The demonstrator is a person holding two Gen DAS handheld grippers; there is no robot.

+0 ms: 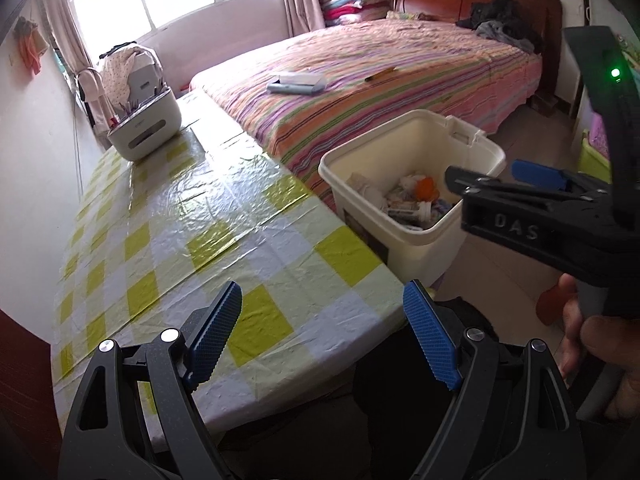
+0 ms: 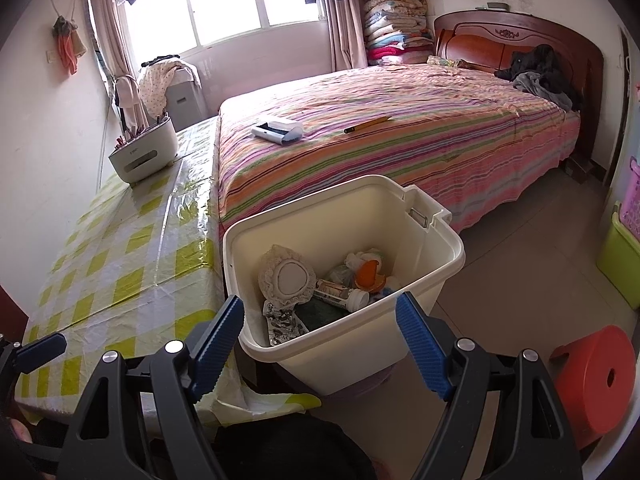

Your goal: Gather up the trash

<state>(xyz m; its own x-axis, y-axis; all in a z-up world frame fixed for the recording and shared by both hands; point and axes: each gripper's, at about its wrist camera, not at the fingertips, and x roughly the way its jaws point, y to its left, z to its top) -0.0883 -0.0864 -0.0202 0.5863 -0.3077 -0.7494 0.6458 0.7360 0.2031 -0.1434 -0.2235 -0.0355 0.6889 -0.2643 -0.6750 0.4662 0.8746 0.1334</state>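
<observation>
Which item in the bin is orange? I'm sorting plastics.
The orange cup-like piece by the bin's right wall; the round lace pad is cream.

Cream bin of trash, floor-standing

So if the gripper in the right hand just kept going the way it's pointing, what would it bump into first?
Most likely the cream bin. The right gripper is open and empty, angled down toward the bin's near rim, with trash inside just beyond. Depth is hard to judge, so it could enter the opening rather than strike the rim.
</observation>
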